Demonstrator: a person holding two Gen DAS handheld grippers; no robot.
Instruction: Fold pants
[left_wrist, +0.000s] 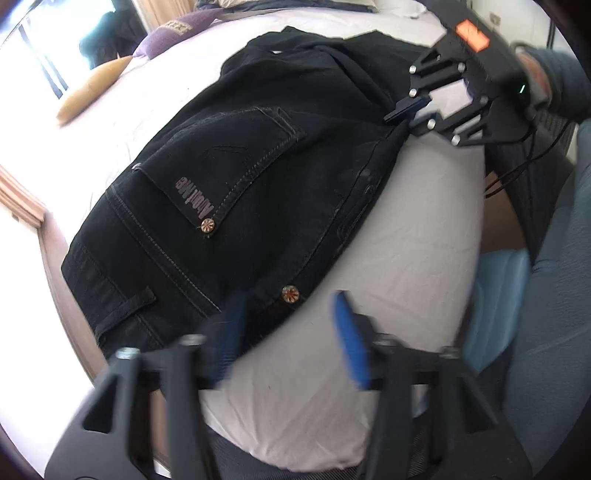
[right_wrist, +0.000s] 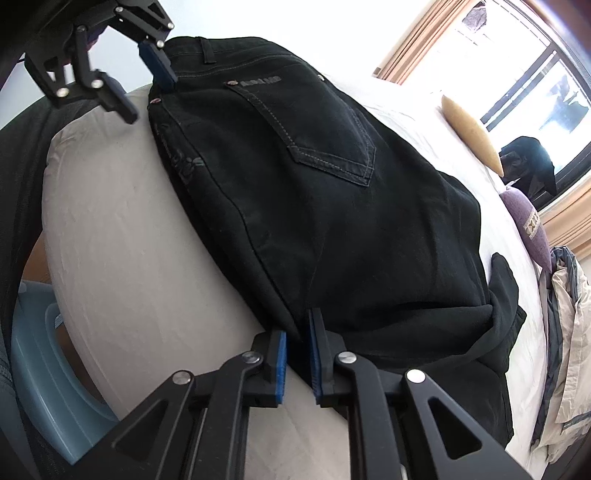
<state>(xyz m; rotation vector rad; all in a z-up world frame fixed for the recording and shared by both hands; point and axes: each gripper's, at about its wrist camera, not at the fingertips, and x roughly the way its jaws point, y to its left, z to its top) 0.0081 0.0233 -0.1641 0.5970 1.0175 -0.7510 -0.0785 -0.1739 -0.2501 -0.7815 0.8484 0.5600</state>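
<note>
Black denim pants are being laid out on a white-sheeted bed, back pocket up, the waistband toward the left gripper and the legs appearing doubled over one another toward the right.

The left gripper is being held at the waistband corner with its blue pads spread apart; one pad is being overlapped by the fabric edge near a copper rivet, the other is hanging over bare sheet, so nothing is being clamped.

The right gripper is being held at the pants' near edge, its jaws nearly together with a narrow gap showing; whether cloth is being pinched between them cannot be told from either view.

The risk is being judged as follows: if the garment is lifted while only the right side is being held, the heavy denim is likely to be dragged askew and the stacked layers pulled out of line. A shallow bite on the thick seam could also be lost mid-fold. The bed's edge is close, so a slipped corner could be left trailing off the mattress.
</note>
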